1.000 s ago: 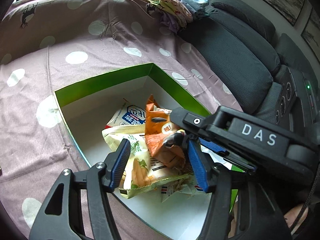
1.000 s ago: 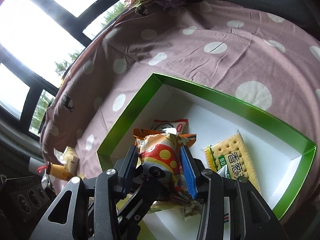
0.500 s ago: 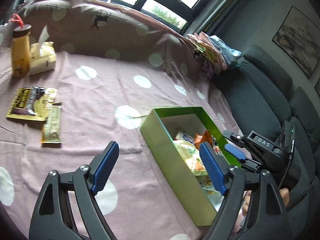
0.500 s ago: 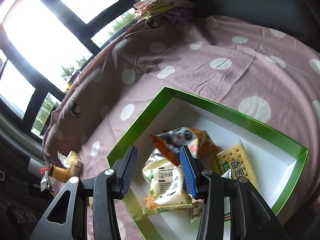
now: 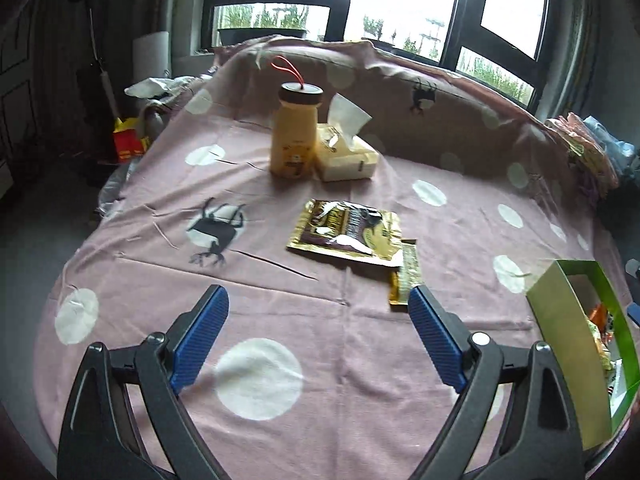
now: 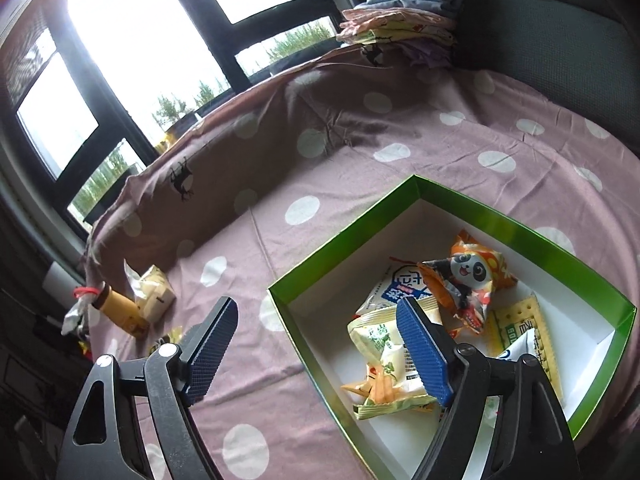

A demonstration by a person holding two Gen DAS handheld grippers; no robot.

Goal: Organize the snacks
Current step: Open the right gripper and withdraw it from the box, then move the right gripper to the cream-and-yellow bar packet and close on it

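Note:
A green box [image 6: 344, 236] with a white inside holds several snack packets, among them an orange panda packet [image 6: 468, 276], a pale green packet [image 6: 384, 344] and a cracker pack [image 6: 520, 324]. My right gripper [image 6: 316, 332] hovers above the box's near corner, its jaws opening, nothing between them. My left gripper [image 5: 318, 316] hangs over the dotted cloth, jaws opening and empty. Ahead of it lie a gold and brown packet [image 5: 348, 232] and a slim gold bar [image 5: 406, 276]. The green box [image 5: 560, 308] shows at the right edge of the left wrist view.
A yellow bottle [image 5: 296, 136] with a dark lid and a tissue pack [image 5: 346, 152] stand at the far side of the purple dotted cloth [image 5: 260, 376]. Folded clothes [image 6: 400, 28] lie beside a dark sofa [image 6: 552, 20]. Windows run behind.
My right gripper let go of the orange panda packet, which now lies in the box, and opened wide. My left gripper swung left away from the box toward the loose packets and opened wider.

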